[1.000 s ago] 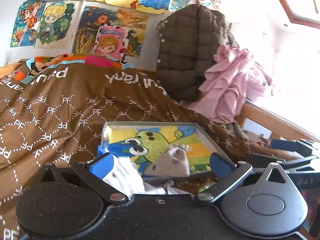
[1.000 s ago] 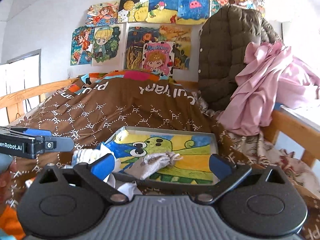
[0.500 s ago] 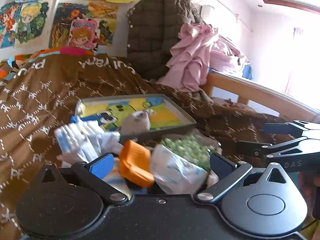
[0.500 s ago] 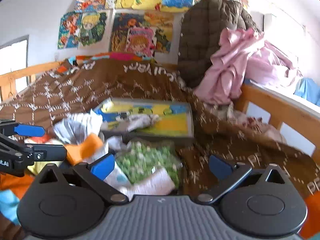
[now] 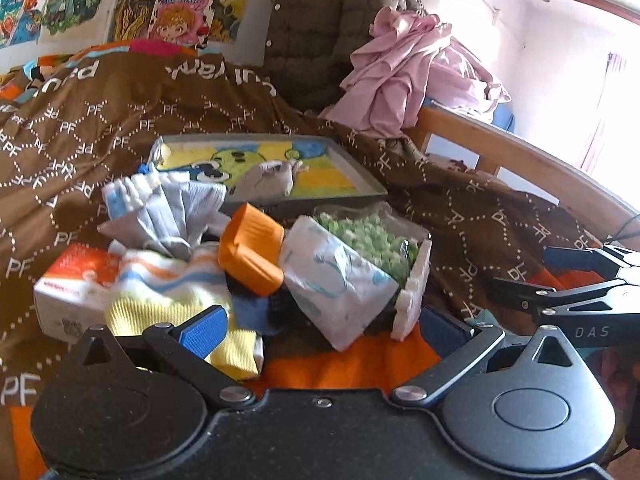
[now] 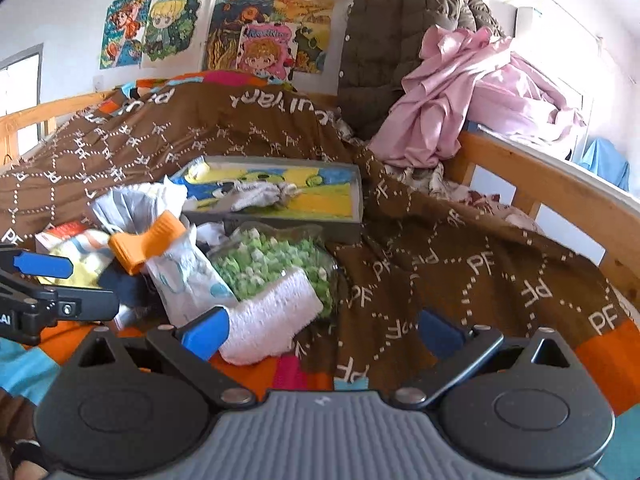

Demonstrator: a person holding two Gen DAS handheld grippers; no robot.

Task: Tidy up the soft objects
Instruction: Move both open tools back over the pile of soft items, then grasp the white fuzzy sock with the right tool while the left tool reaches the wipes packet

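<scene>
Grippers: both of mine hover low over the pile, nothing between the fingers.
Left gripper [image 5: 324,330]: jaws spread wide; blue pads at 8 and 4 o'clock of my lens; yellow striped knit [image 5: 176,300] lies just beyond the left pad.
Right gripper [image 6: 322,334]: jaws apart; left pad sits just beside a white terry cloth [image 6: 272,322], contact uncertain at this angle.
Cross-check: right gripper shows at 3 o'clock in the left view, left gripper at 9 o'clock in the right view; both read as spread.
Pile position: soft items heaped on the brown bedspread [image 6: 460,248], at 12 o'clock from the left gripper, 10 to 11 o'clock from the right.
Pile contents: bag of green pieces [image 5: 368,236] at centre; white printed pack [image 5: 332,276] leaning against it; orange plastic piece [image 5: 250,250] to its 9 o'clock; crumpled pale blue-white cloth [image 5: 176,208] at 10 o'clock.
Box: red-and-white carton [image 5: 68,284] at the pile's 9 o'clock edge, partly under the knit.
Tray: grey tray [image 5: 360,176] with cartoon-print floor sits behind the pile at 12 o'clock; grey sock [image 5: 266,180] lies inside it.
Background: brown quilted jacket [image 6: 384,40] and pink cloth [image 6: 448,100] at 1 o'clock, on the wooden bed rail [image 6: 532,184].
</scene>
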